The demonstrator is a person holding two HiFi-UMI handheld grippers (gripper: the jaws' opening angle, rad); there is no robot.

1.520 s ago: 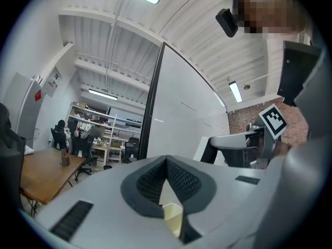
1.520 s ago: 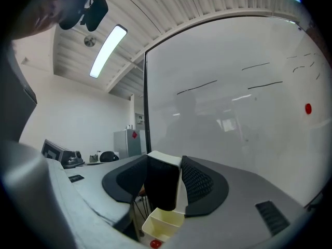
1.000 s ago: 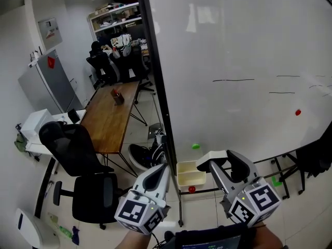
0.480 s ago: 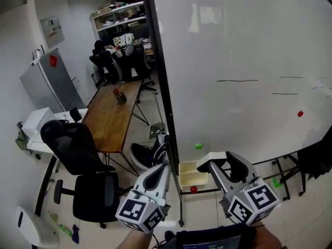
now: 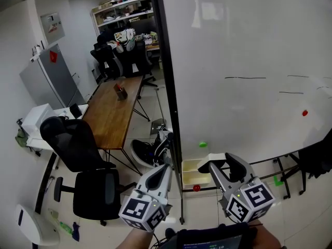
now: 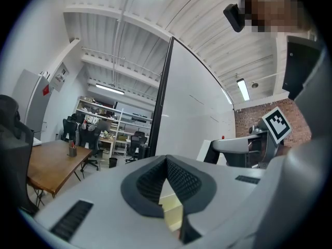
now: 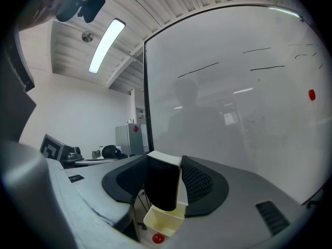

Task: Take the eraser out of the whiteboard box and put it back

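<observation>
The cream whiteboard box (image 5: pixel 193 173) hangs at the whiteboard's lower left corner, with a red magnet (image 5: pixel 196 188) just under it. My right gripper (image 5: pixel 218 163) is shut on the eraser (image 7: pixel 163 187), a block with a white back and black felt face. It hovers level, just in front of and above the box (image 7: pixel 162 220). My left gripper (image 5: pixel 164 168) is beside it on the left, shut with nothing in it, its pads meeting at the tip (image 6: pixel 167 159). Through the gap below the pads a piece of the box (image 6: pixel 171 209) shows.
The whiteboard (image 5: pixel 249 61) fills the right, its black edge post (image 5: pixel 170 102) running down to the box. A green magnet (image 5: pixel 203 144) sits above the box. A wooden table (image 5: pixel 111 115), black office chairs (image 5: pixel 83 154) and shoes (image 5: pixel 148 152) lie left.
Both grippers have sunk a little together and the box now sits slightly closer under them. The eraser stays gripped in the right gripper.
</observation>
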